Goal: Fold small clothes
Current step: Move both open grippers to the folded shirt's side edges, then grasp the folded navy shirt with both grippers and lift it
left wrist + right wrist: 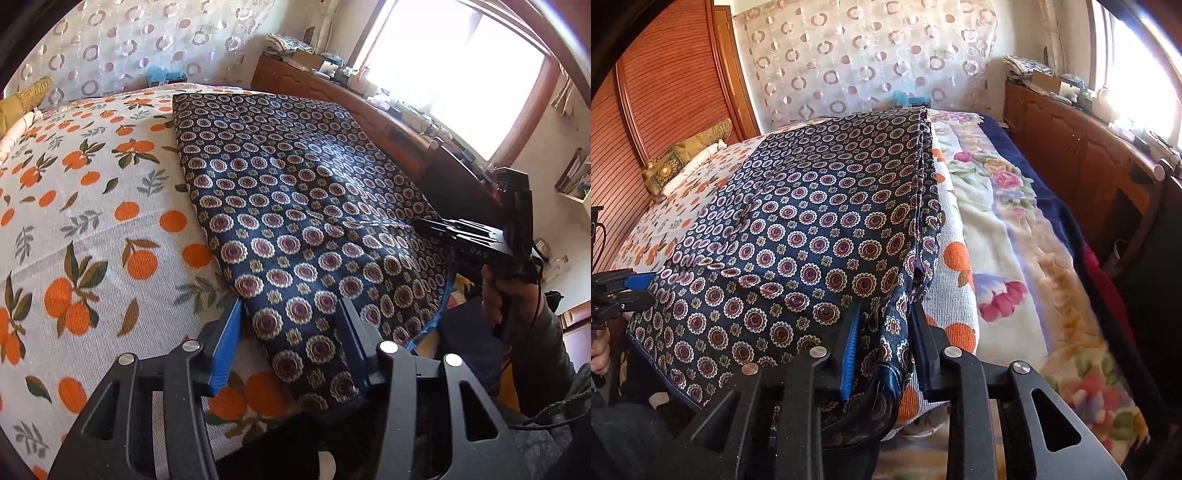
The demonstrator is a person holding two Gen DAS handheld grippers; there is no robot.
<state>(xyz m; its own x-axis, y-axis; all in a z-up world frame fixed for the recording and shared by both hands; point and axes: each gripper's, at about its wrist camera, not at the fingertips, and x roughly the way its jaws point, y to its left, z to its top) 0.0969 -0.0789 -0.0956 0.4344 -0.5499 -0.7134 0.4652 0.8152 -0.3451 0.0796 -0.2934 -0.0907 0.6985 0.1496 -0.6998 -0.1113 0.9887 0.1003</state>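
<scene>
Left gripper (291, 343) jaws apart astride scarf (295, 206) corner, lower centre; right gripper (884, 343) apart around edge. Silky cloth likely dropped if closed shallow.

1. The left gripper (291, 343) has its jaws spread wide, low at the near edge of the bed.
2. The right gripper (884, 343) has its jaws partly closed, with cloth between them.
3. The right hand (496, 295) grips its handle.
</scene>
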